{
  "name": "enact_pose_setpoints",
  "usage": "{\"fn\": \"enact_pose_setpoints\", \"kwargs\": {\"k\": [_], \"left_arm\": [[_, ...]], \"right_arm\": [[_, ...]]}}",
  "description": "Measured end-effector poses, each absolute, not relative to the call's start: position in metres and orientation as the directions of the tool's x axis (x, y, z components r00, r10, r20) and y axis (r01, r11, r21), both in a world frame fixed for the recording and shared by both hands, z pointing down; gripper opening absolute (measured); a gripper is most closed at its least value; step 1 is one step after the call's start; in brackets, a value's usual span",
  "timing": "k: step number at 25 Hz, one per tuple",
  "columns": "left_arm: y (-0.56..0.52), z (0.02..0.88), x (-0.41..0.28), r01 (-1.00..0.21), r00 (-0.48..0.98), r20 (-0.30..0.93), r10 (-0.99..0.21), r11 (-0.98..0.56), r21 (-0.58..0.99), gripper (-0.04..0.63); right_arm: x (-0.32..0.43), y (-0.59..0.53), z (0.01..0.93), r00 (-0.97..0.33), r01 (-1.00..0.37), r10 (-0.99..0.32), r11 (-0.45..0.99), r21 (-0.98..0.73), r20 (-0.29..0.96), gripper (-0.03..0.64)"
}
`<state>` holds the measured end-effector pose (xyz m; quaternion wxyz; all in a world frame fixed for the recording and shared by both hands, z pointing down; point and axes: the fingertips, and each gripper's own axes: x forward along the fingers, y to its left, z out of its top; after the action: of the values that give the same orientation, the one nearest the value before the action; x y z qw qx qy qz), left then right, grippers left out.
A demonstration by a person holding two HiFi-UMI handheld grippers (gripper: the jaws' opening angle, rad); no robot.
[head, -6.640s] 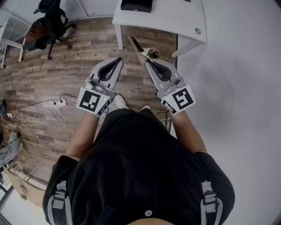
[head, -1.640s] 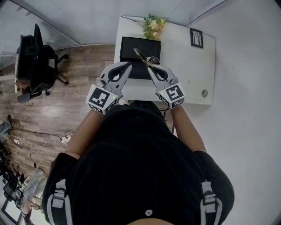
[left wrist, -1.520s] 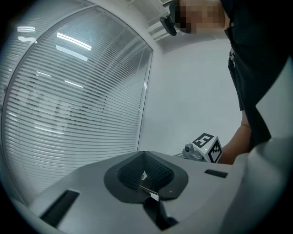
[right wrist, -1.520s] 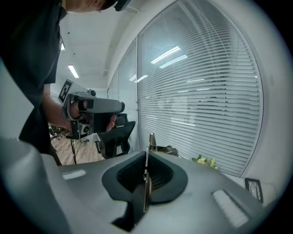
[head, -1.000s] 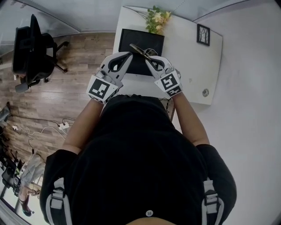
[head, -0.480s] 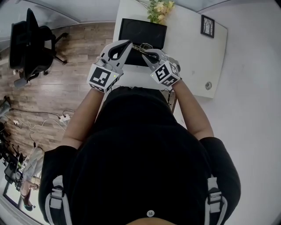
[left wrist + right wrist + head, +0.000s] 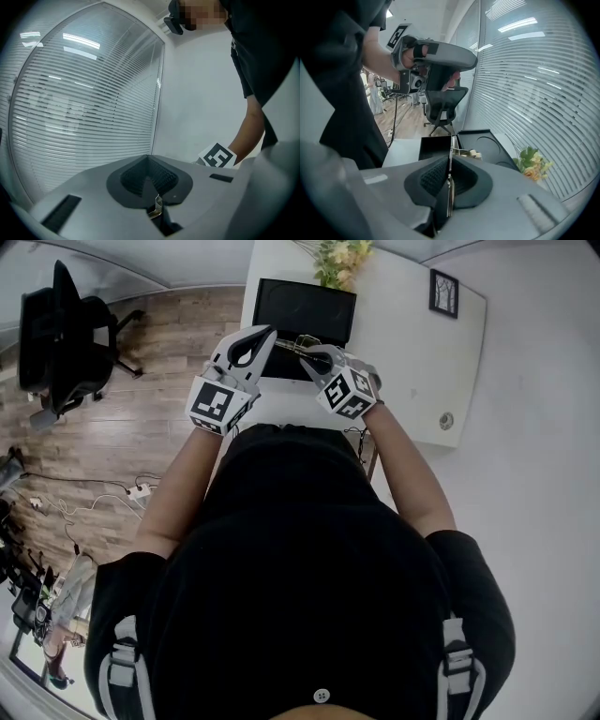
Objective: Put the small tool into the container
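Transfer step. Right tongs (image 7: 305, 350) clamped on small tool (image 7: 449, 190), apparently over container (image 7: 281, 301); left tongs (image 7: 149, 159) together, empty. Next: lower, release inside.

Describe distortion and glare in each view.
Head view: fisheye bows the desk edges, light even. Left gripper view: blinds curve, lamp glare streaks them. Right gripper view: blinds arc too, glare up top.

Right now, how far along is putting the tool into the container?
Done: the tool is picked up, clamped in the shut right gripper. In hand: it is held over the black container on the desk. Left: lower and release it; nothing shows it inside yet.
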<state>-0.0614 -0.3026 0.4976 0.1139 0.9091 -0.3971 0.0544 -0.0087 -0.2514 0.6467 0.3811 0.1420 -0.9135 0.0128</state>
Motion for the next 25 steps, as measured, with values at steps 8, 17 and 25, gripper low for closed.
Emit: {"fn": "enact_pose_setpoints", "kwargs": {"k": [8, 17, 25], "left_arm": [[-0.302, 0.505, -0.066, -0.739, 0.674, 0.203, -0.711, -0.651, 0.173, 0.008], [-0.302, 0.513, -0.069, -0.74, 0.672, 0.225, -0.705, -0.649, 0.176, 0.008], [-0.305, 0.506, -0.066, -0.746, 0.665, 0.205, -0.718, -0.647, 0.156, 0.008]], "right_arm": [[-0.009, -0.242, 0.67, -0.639, -0.215, -0.182, 0.975, 0.054, 0.747, 0.021], [-0.015, -0.223, 0.692, -0.609, -0.158, -0.067, 0.987, -0.038, 0.79, 0.023], [-0.015, -0.219, 0.711, -0.568, -0.142, -0.017, 0.987, -0.078, 0.823, 0.026]]}}
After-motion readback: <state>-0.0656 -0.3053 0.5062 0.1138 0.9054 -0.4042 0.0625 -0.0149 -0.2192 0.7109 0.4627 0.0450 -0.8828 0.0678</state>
